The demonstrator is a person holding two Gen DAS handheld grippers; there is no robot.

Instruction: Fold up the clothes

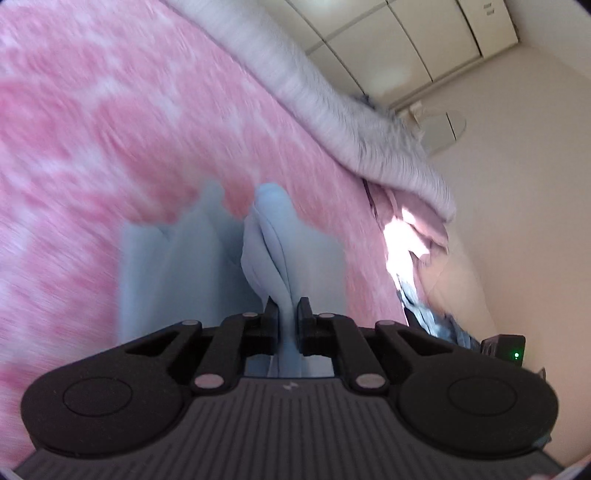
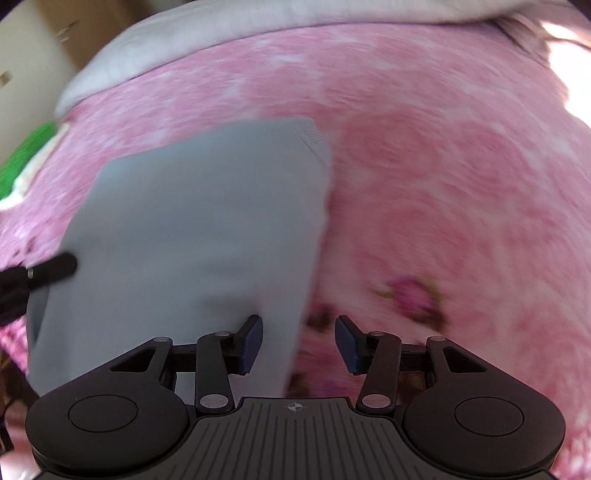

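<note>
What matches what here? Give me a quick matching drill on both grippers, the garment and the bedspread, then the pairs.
Things:
1. left gripper
2. right gripper
3. garment
4. bedspread

States:
A. pink, floral
B. open, holding nothing
C. light blue-grey
D. shut on bunched cloth

Pairs: 1-D, 2-B, 3-C, 4-A

A bed covered by a pink floral blanket fills most of both frames. A light blue garment lies on it at centre left, and a grey fuzzy blanket runs along the top edge.
</note>
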